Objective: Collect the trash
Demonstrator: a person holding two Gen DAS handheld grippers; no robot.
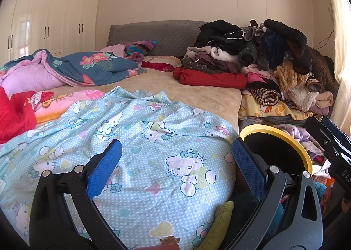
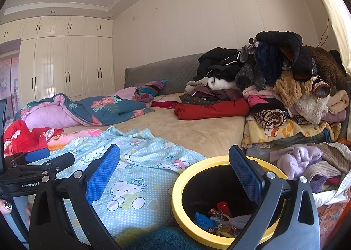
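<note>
Bedroom with cream panelled walls and a tall cream built-in wardrobe (image 2: 65, 67) along the far left wall; a wide bed with a beige sheet (image 2: 197, 127) fills the middle.

Container: round black waste bin with a yellow rim (image 2: 175, 197), standing at the bed's near right corner. Contents, seen from the right wrist view: a crumpled blue scrap (image 2: 203, 219), a small red cylinder (image 2: 224, 207), shiny foil wrappers (image 2: 216, 212) and pale crumpled paper (all loose at the bottom).

Right gripper (image 2: 174, 175): blue-padded fingers spread wide, nothing between them; the right-hand finger hangs over the bin's opening.

Left gripper (image 1: 176, 166): fingers likewise spread and empty, held above a light-blue dotted cartoon-cat sheet (image 1: 153, 162), with the bin just right of its right-hand finger.

Surroundings: a heaped pile of dark and brown clothes (image 2: 274, 78) on the bed's far right, a folded red garment (image 2: 210, 110) at its foot, a blue floral quilt (image 2: 98, 109) at left, and a grey quilted headboard (image 2: 166, 72) behind.
</note>
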